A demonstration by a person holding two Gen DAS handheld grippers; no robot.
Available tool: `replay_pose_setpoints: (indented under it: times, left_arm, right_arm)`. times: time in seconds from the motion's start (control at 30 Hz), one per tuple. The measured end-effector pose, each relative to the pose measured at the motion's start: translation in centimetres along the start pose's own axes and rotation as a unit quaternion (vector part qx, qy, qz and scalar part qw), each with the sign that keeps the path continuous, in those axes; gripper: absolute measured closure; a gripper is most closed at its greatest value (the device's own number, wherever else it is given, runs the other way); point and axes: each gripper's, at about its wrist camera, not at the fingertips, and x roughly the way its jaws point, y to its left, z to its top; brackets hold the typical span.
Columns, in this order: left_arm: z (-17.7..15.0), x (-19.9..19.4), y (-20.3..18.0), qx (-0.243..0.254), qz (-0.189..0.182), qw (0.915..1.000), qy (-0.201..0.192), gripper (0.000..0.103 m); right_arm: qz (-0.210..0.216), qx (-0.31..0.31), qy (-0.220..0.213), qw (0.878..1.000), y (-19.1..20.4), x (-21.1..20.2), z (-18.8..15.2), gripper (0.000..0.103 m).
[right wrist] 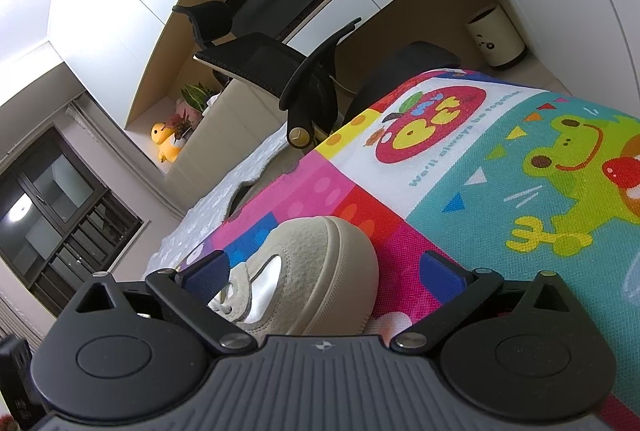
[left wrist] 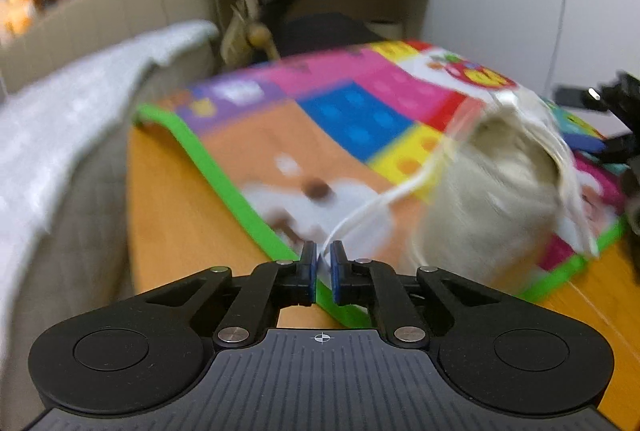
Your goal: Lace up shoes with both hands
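Observation:
A beige suede shoe (left wrist: 500, 187) lies on a colourful play mat (left wrist: 352, 119); the left wrist view is blurred. A white shoelace (left wrist: 384, 201) runs from the shoe's opening down to my left gripper (left wrist: 323, 257), whose blue pads are shut on the lace's end. In the right wrist view the shoe's toe (right wrist: 320, 259) lies between the wide-apart fingers of my right gripper (right wrist: 326, 267). The right pad (right wrist: 444, 271) stands clear of the sole, with mat showing between them. The left pad (right wrist: 208, 277) sits beside the eyelets. My right gripper also shows at the left wrist view's right edge.
The mat (right wrist: 500, 159) covers a wooden table (left wrist: 188, 207). A bed with a white blanket (left wrist: 68, 119) lies left of the table. A black office chair (right wrist: 280, 71), a desk and a small bin (right wrist: 496, 37) stand beyond the table's far edge.

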Motion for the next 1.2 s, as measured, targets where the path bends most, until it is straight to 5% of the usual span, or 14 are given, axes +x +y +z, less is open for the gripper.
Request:
replay_pose_setpoints:
  times: [0.13, 0.2, 0.23, 0.27, 0.43, 0.53, 0.63, 0.8, 1.03, 1.2]
  left_arm:
    - [3.7, 0.5, 2.6, -0.016, 0.049, 0.9975, -0.049, 0.09]
    - [5.2, 1.1, 3.6, -0.037, 0.067, 0.9943, -0.074, 0.067]
    - [6.0, 1.4, 4.0, -0.048, 0.076, 0.9923, -0.086, 0.043]
    - [6.3, 1.7, 4.3, -0.064, 0.079, 0.9908, -0.089, 0.033]
    - [4.5, 0.5, 4.2, -0.146, -0.042, 0.9851, -0.08, 0.011]
    - [2.0, -1.8, 3.4, -0.185, -0.16, 0.9646, -0.097, 0.009]
    - [0.3, -3.2, 1.7, -0.194, -0.196, 0.9549, -0.109, 0.006]
    - [-0.3, -1.8, -2.1, -0.137, -0.175, 0.9717, -0.08, 0.005]
    - [-1.2, -2.7, -3.5, -0.13, -0.169, 0.9738, -0.078, 0.004]
    - [-0.1, -5.1, -2.4, -0.14, -0.11, 0.9759, -0.126, 0.005]
  right_arm:
    - [0.003, 0.002, -0.002, 1.0, -0.1, -0.1, 0.0, 0.001]
    - [0.005, 0.003, -0.003, 1.0, -0.1, -0.1, 0.0, 0.001]
    - [0.005, 0.003, -0.004, 1.0, -0.1, -0.1, 0.0, 0.001]
    - [0.005, 0.003, -0.003, 1.0, -0.1, -0.1, 0.0, 0.001]
    - [0.004, 0.001, 0.001, 1.0, 0.0, 0.0, 0.1, 0.0]
    - [-0.008, -0.012, 0.026, 1.0, 0.6, 0.4, 0.4, 0.0]
    - [0.013, 0.002, 0.03, 0.999, 0.9, 0.9, 0.7, 0.0]
    - [0.01, 0.02, 0.051, 0.998, 1.4, 3.5, 1.2, 0.0]
    - [0.001, -0.052, 0.111, 0.992, 3.3, 3.4, 0.8, 0.001]
    - [-0.013, -0.128, 0.045, 0.991, 5.5, 0.2, 2.8, 0.001]
